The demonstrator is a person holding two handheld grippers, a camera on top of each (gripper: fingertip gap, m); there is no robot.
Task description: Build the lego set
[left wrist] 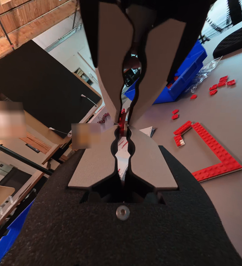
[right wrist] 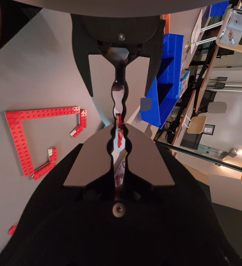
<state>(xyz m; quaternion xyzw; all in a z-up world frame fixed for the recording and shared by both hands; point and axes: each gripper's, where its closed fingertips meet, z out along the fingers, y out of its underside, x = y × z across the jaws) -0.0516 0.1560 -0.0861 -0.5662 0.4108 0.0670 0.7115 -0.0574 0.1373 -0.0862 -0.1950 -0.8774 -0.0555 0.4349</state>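
Note:
My left gripper and right gripper meet tip to tip above the grey table, each facing the other. Both are shut on a small red lego piece, seen edge-on between the tips. In the right wrist view it shows as a red and tan piece. A red lego frame of studded plates lies flat on the table to the right in the left wrist view. In the right wrist view the frame lies to the left, with angled ends and two white studs.
A blue bin stands behind the grippers, also in the right wrist view. Loose red pieces and a clear plastic bag lie beside it. An instruction booklet lies under the grippers. Desks and chairs stand beyond the table edge.

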